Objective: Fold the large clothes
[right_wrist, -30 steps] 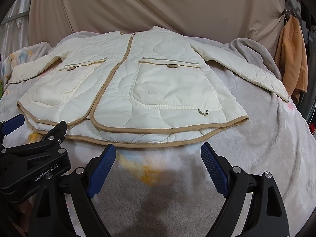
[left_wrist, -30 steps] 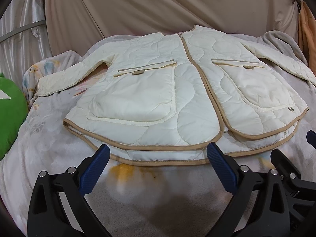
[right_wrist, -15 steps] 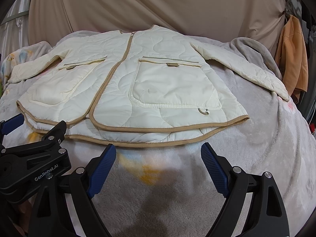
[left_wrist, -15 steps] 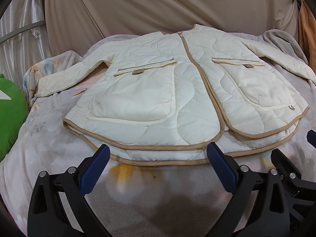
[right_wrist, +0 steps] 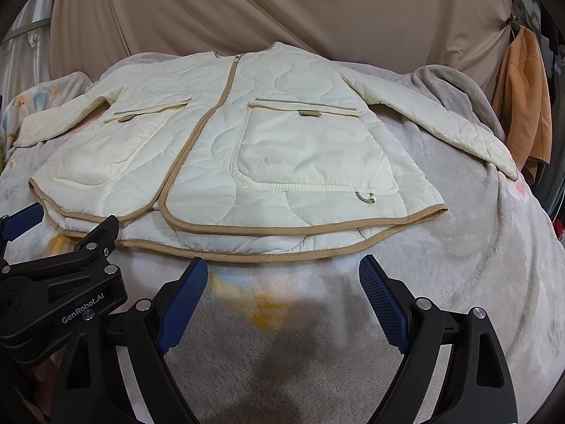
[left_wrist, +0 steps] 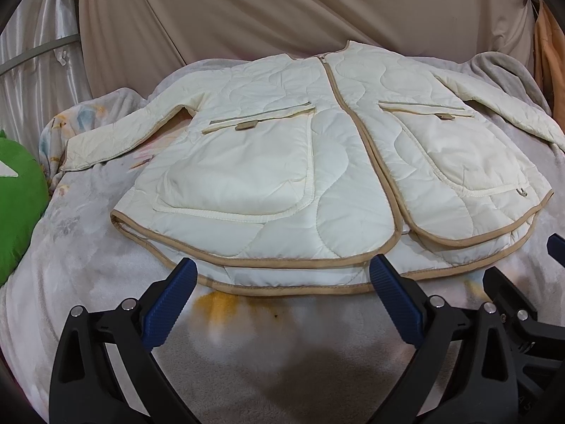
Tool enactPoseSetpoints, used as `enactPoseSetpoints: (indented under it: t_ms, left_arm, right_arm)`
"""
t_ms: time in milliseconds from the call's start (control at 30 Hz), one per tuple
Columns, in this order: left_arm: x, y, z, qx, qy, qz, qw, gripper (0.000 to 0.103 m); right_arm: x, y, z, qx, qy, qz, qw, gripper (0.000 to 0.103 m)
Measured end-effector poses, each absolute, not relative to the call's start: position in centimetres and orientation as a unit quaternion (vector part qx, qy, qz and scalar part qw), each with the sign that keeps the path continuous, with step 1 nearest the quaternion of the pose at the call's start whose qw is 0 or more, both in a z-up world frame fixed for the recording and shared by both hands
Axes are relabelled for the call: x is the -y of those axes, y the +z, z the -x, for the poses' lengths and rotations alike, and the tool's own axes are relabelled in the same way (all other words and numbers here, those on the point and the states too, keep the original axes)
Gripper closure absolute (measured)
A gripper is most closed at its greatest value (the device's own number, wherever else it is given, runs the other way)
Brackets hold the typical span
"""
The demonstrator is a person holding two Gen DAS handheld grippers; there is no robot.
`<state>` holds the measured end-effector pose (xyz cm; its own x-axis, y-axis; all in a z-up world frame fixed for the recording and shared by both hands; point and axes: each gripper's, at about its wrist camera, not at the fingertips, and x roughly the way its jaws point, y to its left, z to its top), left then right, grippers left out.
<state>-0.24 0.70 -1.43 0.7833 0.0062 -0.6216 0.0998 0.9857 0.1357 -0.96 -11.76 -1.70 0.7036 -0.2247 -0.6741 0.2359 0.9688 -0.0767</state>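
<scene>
So right now the cream quilted jacket (left_wrist: pixel 317 162) is laid out flat, front side up, on a grey fleece blanket (left_wrist: pixel 88 247) that covers the bed, zipped or at least closed down the middle with tan trim running along the edges. Both sleeves are spread out to the sides, and the two big patch pockets face up. The hem is the part closest to the cameras. The left gripper (left_wrist: pixel 282 282) hovers just short of that hem, jaws spread wide apart with nothing between them, blue pads pointing at the trim. The right gripper (right_wrist: pixel 282 279) sits just beside it, also wide apart and empty, lined up with the hem under the right pocket. Neither one touches the fabric. A green cushion (left_wrist: pixel 17 205) sits off at the left edge of the bed, an orange garment (right_wrist: pixel 526 106) hangs at the far right, and a beige curtain (right_wrist: pixel 282 7) fills the background.
</scene>
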Motion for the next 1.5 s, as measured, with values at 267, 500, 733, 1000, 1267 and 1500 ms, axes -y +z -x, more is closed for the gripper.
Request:
enactPoseSetpoints:
  t_ms: [267, 500, 733, 1000, 1267, 1500]
  left_arm:
    - [-5.7, 4.3, -1.1, -0.276, -0.017, -0.054, 0.96, 0.005]
    - [-11.8, 6.6, -8.1, -0.283, 0.007, -0.029, 0.959, 0.005]
    - [-15.6, 6.6, -12.1, -0.293, 0.042, 0.013, 0.955, 0.005]
    - [-16.6, 4.8, -15.1, -0.339, 0.02, 0.062, 0.939, 0.005]
    - [-15.8, 5.3, -16.2, -0.336, 0.011, 0.054, 0.94, 0.005]
    - [-13.8, 7.3, -18.2, -0.344, -0.064, 0.089, 0.933, 0.005]
  right_arm:
    - [20.8, 5.2, 1.2, -0.303, -0.147, -0.031, 0.941, 0.017]
    - [41.0, 5.2, -3.9, -0.309, -0.258, -0.134, 0.906, 0.016]
    - [56.1, 3.0, -4.8, -0.285, -0.35, -0.284, 0.846, 0.02]
    - [61.2, -0.2, -8.1, -0.298, -0.345, -0.377, 0.807, 0.071]
    - [48.0, 11.7, -17.0, -0.219, -0.209, -0.222, 0.927, 0.092]
    - [24.0, 14.9, -28.3, -0.237, 0.072, -0.078, 0.966, 0.091]
